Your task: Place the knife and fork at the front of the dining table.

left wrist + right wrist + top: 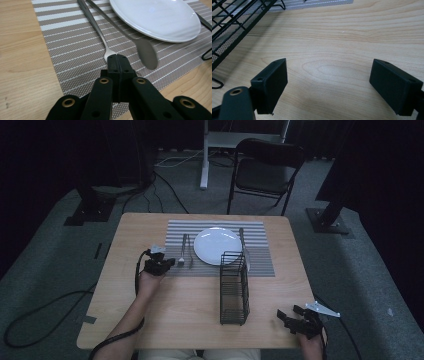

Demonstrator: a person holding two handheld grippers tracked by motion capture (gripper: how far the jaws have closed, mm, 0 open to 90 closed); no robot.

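Note:
A fork (96,27) and a spoon (146,52) lie side by side on a striped placemat (72,47), left of a white plate (155,17). My left gripper (117,56) is down on the mat with its jaws pressed together over the fork's tined end, which is hidden between them. In the high view that left gripper (172,262) sits at the mat's left edge by the fork (182,251). My right gripper (329,72) rests open over bare wood, nothing between its fingers; the high view shows the right gripper (292,317) at the table's near right corner.
A black wire rack (234,287) stands upright between the two hands, overlapping the placemat (260,262). A knife (241,239) lies right of the plate (217,245). A folding chair (267,167) stands beyond the table's far edge. Cables trail on the floor.

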